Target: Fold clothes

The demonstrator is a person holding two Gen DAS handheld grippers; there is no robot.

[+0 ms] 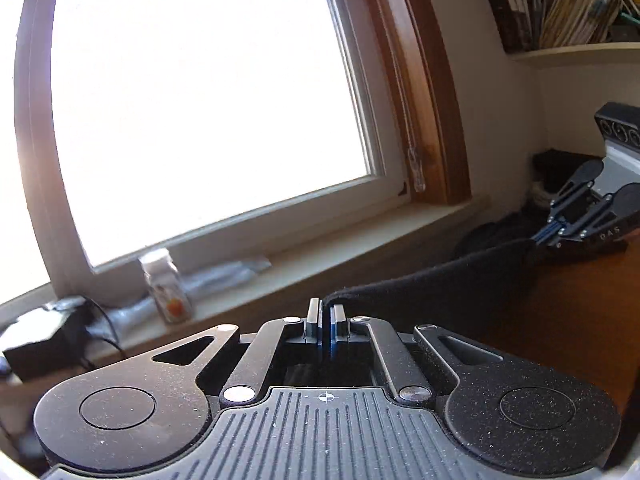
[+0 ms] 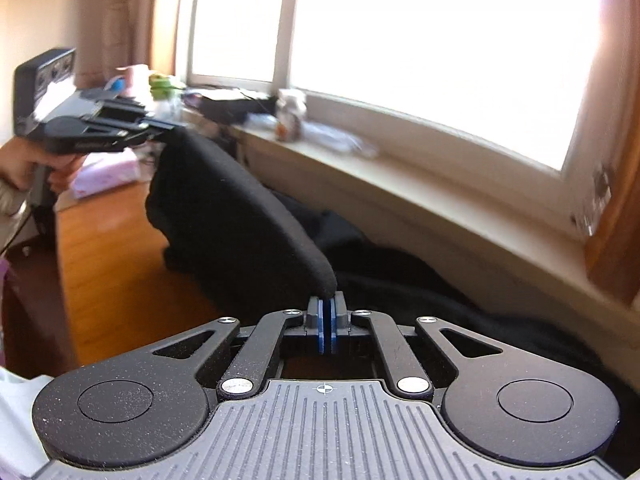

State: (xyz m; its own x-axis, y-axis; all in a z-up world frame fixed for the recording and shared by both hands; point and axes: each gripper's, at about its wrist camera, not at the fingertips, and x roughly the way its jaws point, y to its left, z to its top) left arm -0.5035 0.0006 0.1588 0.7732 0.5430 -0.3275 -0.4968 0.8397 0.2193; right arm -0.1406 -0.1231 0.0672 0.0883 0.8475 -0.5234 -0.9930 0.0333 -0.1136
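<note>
Both tools are clamped on the same black garment [image 2: 240, 208], which hangs stretched between them above the wooden desk [image 2: 112, 248], its lower part sagging down to a dark heap of cloth [image 2: 400, 280] by the wall under the window sill [image 2: 420, 200]. The left tool [image 1: 325, 320] has its fingers pressed together on the upper edge of the cloth at one end; the right tool [image 2: 327, 312] pinches the other end the same way, its blue pads nearly touching. In the right wrist view a hand [image 2: 28, 168] holds the left tool up to the left. The bites look shallow, right at the hem, so a sharp pull apart could drag the cloth out of one tool and drop that corner. The trailing part may snag the heap and lift it along. A small bottle [image 1: 168, 288] and loose clutter on the sill sit near enough that a wide swing of the cloth could knock them.
</note>
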